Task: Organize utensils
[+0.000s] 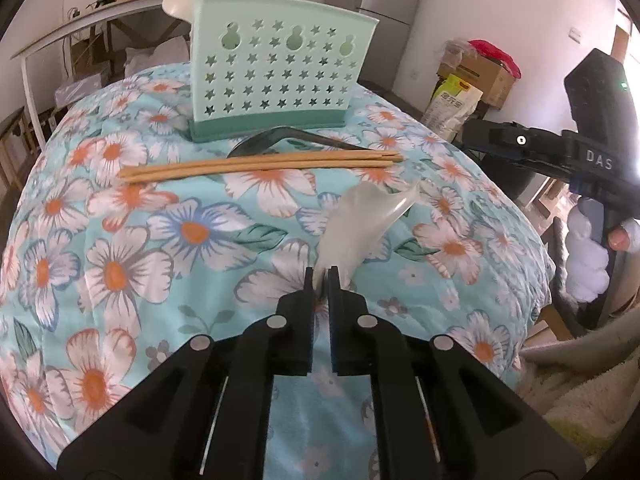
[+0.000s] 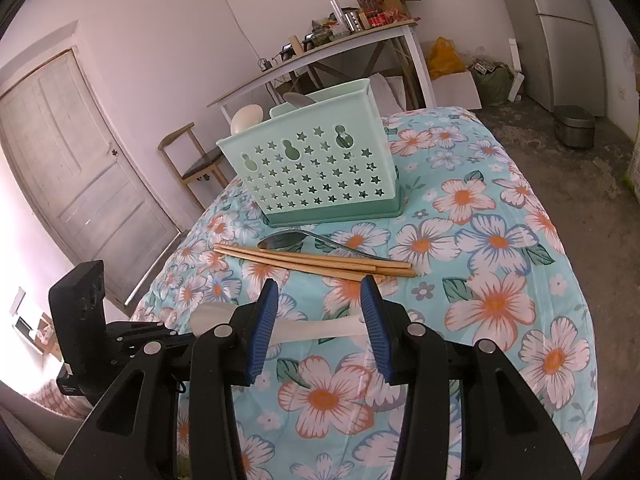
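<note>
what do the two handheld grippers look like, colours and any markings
Both are black plastic with silver round pivot pins. The left gripper has black ribbed fingers. The right gripper has blue ribbed pads; seen from the left wrist camera, its body carries white letters "DAS", a small green light and a pistol-style handle. The hand on that handle wears a fluffy white sleeve.

Translucent glossy plastic spoon (image 1: pixel 366 224), wooden chopsticks (image 1: pixel 260 165), matt plastic caddy (image 1: pixel 276 76), shiny metal spoon (image 2: pixel 316 242), cloth cover (image 1: pixel 120 240)

Soft daylight, window glare at one side, fisheye-bent dark corners.
</note>
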Action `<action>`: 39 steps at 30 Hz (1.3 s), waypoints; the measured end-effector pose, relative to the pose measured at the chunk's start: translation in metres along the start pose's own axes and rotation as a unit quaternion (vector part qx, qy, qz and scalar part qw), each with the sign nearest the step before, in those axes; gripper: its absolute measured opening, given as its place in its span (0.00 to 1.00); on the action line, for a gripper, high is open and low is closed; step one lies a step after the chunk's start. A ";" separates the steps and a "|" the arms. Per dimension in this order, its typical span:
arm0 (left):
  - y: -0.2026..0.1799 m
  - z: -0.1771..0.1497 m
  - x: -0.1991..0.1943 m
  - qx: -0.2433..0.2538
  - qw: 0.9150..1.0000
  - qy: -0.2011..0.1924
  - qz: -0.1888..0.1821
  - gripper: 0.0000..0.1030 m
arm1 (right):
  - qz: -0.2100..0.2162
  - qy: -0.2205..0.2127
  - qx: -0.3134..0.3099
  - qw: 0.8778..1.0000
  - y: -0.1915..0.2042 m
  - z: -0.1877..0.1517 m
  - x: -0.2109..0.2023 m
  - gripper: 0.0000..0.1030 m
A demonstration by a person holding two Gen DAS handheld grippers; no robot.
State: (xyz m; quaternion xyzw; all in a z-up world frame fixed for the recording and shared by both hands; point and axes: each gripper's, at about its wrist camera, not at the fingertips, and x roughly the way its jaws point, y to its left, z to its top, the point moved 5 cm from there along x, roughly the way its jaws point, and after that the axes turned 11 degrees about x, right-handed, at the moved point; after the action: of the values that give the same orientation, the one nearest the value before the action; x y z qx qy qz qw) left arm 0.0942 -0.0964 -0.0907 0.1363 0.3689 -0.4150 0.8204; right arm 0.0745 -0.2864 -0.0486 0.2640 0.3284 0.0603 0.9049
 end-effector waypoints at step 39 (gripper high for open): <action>-0.007 0.013 -0.039 -0.033 0.995 -0.089 0.041 0.01 | 0.002 0.002 0.000 1.000 0.007 -0.005 0.000 0.41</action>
State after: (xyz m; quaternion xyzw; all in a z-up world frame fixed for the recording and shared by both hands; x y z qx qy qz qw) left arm 0.0801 -0.0850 -0.0536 0.0868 0.3025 -0.3795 0.8700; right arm 0.0721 -0.2781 -0.0484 0.2642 0.3291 0.0629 0.9044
